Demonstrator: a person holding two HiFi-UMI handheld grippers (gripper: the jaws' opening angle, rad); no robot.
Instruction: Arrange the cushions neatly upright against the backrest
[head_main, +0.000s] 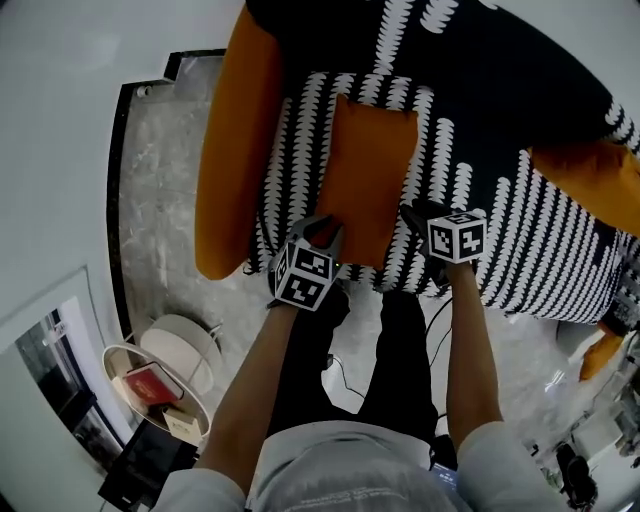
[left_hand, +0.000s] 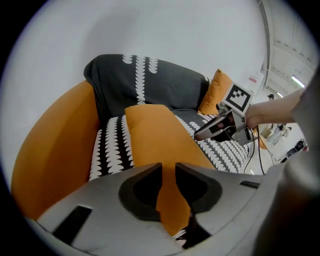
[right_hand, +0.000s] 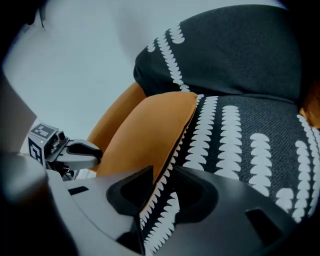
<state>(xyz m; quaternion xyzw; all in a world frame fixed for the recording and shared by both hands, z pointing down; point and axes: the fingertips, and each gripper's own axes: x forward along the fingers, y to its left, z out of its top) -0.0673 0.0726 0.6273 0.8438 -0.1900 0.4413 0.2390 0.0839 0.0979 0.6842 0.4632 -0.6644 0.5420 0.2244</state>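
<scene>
An orange cushion (head_main: 365, 170) (left_hand: 155, 135) (right_hand: 145, 135) lies flat on the black-and-white patterned sofa seat (head_main: 540, 250), its far edge toward the dark backrest (head_main: 480, 50). My left gripper (head_main: 325, 232) (left_hand: 168, 172) is at the cushion's near left corner, jaws slightly apart with the orange edge in the gap. My right gripper (head_main: 415, 218) (right_hand: 162, 182) is at the near right corner, jaws slightly apart over the cushion's edge and the patterned seat. A second orange cushion (head_main: 590, 170) (left_hand: 217, 92) leans at the sofa's right end.
An orange armrest (head_main: 235, 140) borders the seat on the left. A round white side table (head_main: 165, 385) with books stands on the marble floor at the lower left. The person's legs (head_main: 400, 350) stand in front of the sofa, with cables by them.
</scene>
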